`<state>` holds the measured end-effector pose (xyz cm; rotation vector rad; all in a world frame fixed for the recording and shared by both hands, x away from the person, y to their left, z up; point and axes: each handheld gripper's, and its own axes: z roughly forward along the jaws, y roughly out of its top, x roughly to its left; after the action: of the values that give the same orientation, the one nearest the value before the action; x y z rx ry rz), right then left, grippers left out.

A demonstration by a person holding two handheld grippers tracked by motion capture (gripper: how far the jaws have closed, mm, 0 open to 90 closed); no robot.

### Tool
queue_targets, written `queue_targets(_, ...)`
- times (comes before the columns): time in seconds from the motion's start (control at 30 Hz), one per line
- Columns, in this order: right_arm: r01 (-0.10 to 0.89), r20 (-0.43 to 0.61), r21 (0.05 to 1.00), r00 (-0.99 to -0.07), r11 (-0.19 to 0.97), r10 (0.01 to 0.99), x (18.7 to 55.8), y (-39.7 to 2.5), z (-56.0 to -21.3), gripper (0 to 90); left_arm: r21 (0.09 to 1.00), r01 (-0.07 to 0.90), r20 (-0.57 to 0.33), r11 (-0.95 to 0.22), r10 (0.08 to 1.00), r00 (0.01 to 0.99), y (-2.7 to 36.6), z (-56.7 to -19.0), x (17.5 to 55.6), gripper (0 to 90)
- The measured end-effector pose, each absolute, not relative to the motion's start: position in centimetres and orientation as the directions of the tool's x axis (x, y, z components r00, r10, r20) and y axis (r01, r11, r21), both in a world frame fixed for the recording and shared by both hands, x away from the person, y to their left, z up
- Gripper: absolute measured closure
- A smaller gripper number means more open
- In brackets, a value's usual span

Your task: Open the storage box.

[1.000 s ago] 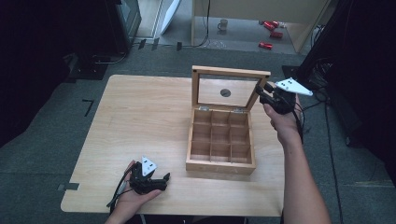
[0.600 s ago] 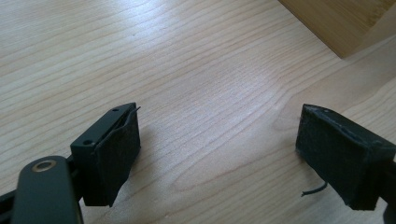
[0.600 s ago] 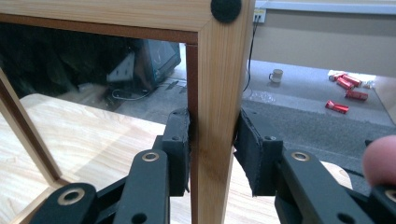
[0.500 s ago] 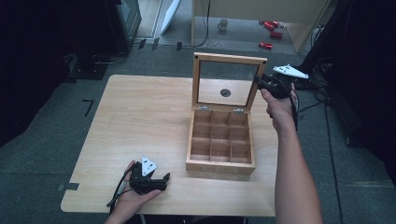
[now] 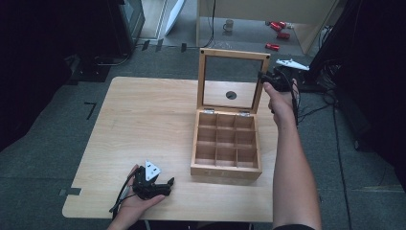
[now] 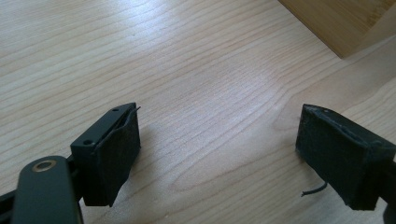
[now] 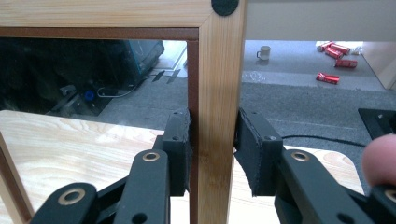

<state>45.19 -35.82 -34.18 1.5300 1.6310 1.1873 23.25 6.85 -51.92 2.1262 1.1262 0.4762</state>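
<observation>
A wooden box (image 5: 225, 171) with several empty compartments stands on the right half of the table (image 5: 143, 115). Its glass-paned lid (image 5: 233, 54) stands upright on the rear hinges. My right gripper (image 5: 262, 76) is shut on the lid's right frame rail, high up near the top corner. In the right gripper view the lid rail (image 7: 217, 70) sits between the two pads of my right gripper (image 7: 214, 126). My left gripper (image 5: 168, 188) rests open on the table near the front edge, left of the box. In the left gripper view my left gripper (image 6: 217, 135) holds nothing, and the box corner (image 6: 345, 23) lies beyond it.
The table's left and middle are bare wood. On the floor behind lie red cans (image 5: 277, 36) and a mug (image 5: 230, 24). Dark equipment and cables (image 5: 330, 96) crowd the floor to the right of the table.
The lid has swung up from a forward lean to upright, with my right gripper moving up and back on its rail. My left gripper has stayed where it was.
</observation>
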Motion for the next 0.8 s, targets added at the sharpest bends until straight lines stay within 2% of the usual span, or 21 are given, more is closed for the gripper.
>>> queue_targets(0.33,0.439,0.158,0.895,-0.143,-0.080,0.977,45.5,-35.7,-34.4,66.7,0.709,0.581,0.007,-0.401,0.827,0.562,6.9,-51.9,23.2,14.2)
queue_targets(0.4,0.440,0.152,0.894,-0.135,-0.078,0.979,45.3,-35.6,-34.3,59.6,0.709,0.581,0.007,-0.401,0.827,0.562,6.9,-51.9,23.2,14.2)
queue_targets(0.47,0.444,0.143,0.893,-0.132,-0.070,0.981,45.2,-35.5,-34.3,56.2,0.708,0.581,0.007,-0.401,0.827,0.562,6.9,-51.9,23.2,14.2)
queue_targets(0.5,0.437,0.135,0.897,-0.149,-0.057,0.980,44.7,-35.3,-34.3,48.2,0.708,0.581,0.007,-0.401,0.827,0.562,6.9,-51.9,23.2,14.2)
queue_targets(0.6,0.438,0.143,0.898,-0.171,-0.055,0.975,44.0,-35.1,-34.5,36.6,0.708,0.580,0.008,-0.402,0.826,0.563,6.8,-51.9,23.2,14.2)
queue_targets(0.63,0.438,0.143,0.898,-0.171,-0.055,0.975,44.0,-35.1,-34.5,36.6,0.708,0.580,0.008,-0.402,0.826,0.563,6.8,-51.9,23.2,14.2)
queue_targets(0.7,0.445,0.139,0.895,-0.200,-0.036,0.970,42.9,-35.0,-34.8,25.5,0.708,0.579,0.008,-0.404,0.825,0.565,6.8,-51.9,23.2,14.1)
queue_targets(0.73,0.445,0.139,0.895,-0.200,-0.036,0.970,42.9,-35.0,-34.8,25.5,0.708,0.579,0.008,-0.404,0.825,0.565,6.8,-51.9,23.2,14.1)
queue_targets(0.77,0.450,0.139,0.893,-0.213,-0.029,0.967,42.1,-35.0,-34.9,19.9,0.708,0.579,0.009,-0.404,0.825,0.565,6.8,-51.9,23.2,14.1)
queue_targets(0.8,0.450,0.139,0.893,-0.213,-0.029,0.967,42.1,-35.0,-34.9,19.9,0.708,0.579,0.009,-0.404,0.825,0.565,6.8,-51.9,23.2,14.1)
